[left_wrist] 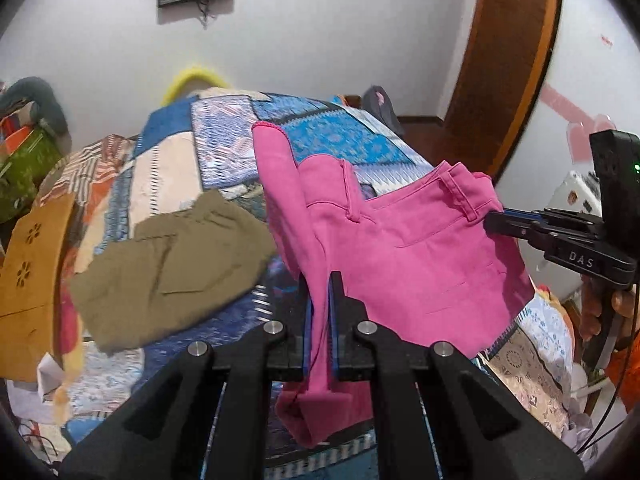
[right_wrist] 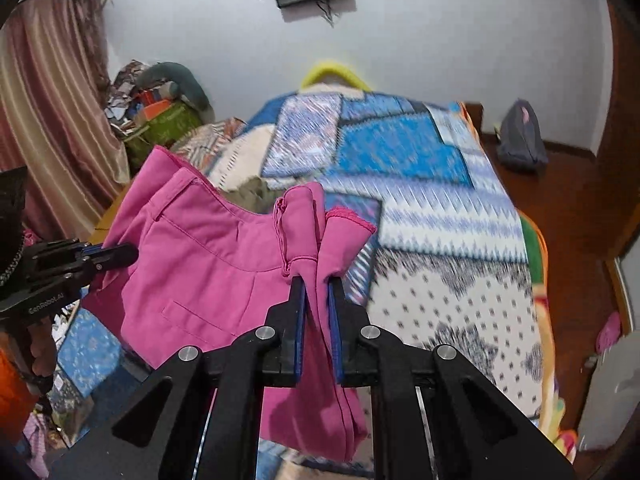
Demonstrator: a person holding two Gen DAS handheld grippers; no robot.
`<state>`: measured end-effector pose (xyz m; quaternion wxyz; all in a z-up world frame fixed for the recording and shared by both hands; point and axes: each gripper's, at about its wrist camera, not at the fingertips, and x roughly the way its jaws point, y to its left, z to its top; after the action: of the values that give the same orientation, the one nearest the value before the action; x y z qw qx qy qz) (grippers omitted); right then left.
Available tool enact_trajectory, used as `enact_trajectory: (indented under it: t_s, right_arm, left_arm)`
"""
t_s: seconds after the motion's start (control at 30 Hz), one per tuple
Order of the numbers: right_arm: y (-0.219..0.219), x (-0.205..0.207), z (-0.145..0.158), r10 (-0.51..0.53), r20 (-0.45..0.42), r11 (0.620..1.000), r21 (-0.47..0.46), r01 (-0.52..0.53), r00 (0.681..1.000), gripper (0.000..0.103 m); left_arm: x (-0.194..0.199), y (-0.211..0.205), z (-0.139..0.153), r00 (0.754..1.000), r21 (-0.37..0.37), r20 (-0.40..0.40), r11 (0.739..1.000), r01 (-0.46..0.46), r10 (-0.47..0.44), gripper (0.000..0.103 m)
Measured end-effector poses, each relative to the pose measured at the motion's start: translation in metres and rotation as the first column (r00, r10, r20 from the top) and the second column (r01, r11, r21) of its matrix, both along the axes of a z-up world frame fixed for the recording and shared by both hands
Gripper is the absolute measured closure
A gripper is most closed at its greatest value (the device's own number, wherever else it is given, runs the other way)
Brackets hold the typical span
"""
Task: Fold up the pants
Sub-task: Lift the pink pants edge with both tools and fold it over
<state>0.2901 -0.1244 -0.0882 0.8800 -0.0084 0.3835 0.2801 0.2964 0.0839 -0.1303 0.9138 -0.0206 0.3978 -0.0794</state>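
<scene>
pink pants [left_wrist: 420, 248] hide part of the blurred patchwork bedspread [right_wrist: 420, 184].

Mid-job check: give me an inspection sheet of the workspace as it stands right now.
Surface: bed under a patchwork cover.
Job's things: pink pants lifted clear of the bed, held at two points.
Clutter: olive garment on the bed; orange cloth at its edge; boxes piled by the wall.
Grippers: left gripper and right gripper each shut on the pants, fabric between the fingers.
Cables: loose wires under the wall screen.
Surroundings: curtain, grey bag on the floor.
</scene>
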Motion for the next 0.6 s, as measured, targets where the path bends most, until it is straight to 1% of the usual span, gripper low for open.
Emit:
enact_trajectory:
  t_s: [0.07,0.17,0.3,0.37,0.43,0.53,0.6]
  right_arm:
    - [0.014,0.003,0.007,0.014,0.018,1.000,0.007,-0.014,1.000,0.093]
    - [0.043,0.012,0.013,0.053,0.036,0.998,0.020,-0.054,0.998,0.094]
    - [0.084,0.021,0.016,0.109,0.069,0.994,0.015,-0.111,0.992,0.094]
    - [0.108,0.027,0.017,0.141,0.084,0.990,0.006,-0.142,0.986,0.094]
    - [0.127,0.031,0.016,0.165,0.099,0.986,-0.004,-0.166,0.981,0.094]
    - [0.156,0.041,0.013,0.187,0.123,0.982,-0.017,-0.187,0.975,0.094]
    - [0.173,0.050,0.008,0.185,0.120,0.983,-0.012,-0.184,0.975,0.094]
  left_arm:
    - [-0.001,0.017,0.009,1.000,-0.004,0.012,1.000,-0.019,0.019,0.097]
    - [-0.005,0.043,0.018,0.997,0.013,0.036,0.998,-0.062,0.062,0.097]
    - [-0.007,0.077,0.024,0.991,0.035,0.056,0.992,-0.121,0.119,0.097]
    - [-0.005,0.095,0.025,0.987,0.048,0.060,0.988,-0.149,0.146,0.097]
    - [-0.002,0.111,0.024,0.984,0.046,0.057,0.984,-0.174,0.171,0.097]
    - [0.007,0.140,0.020,0.971,0.033,0.050,0.972,-0.234,0.233,0.097]
    - [0.016,0.159,0.015,0.964,0.012,0.043,0.965,-0.263,0.263,0.097]
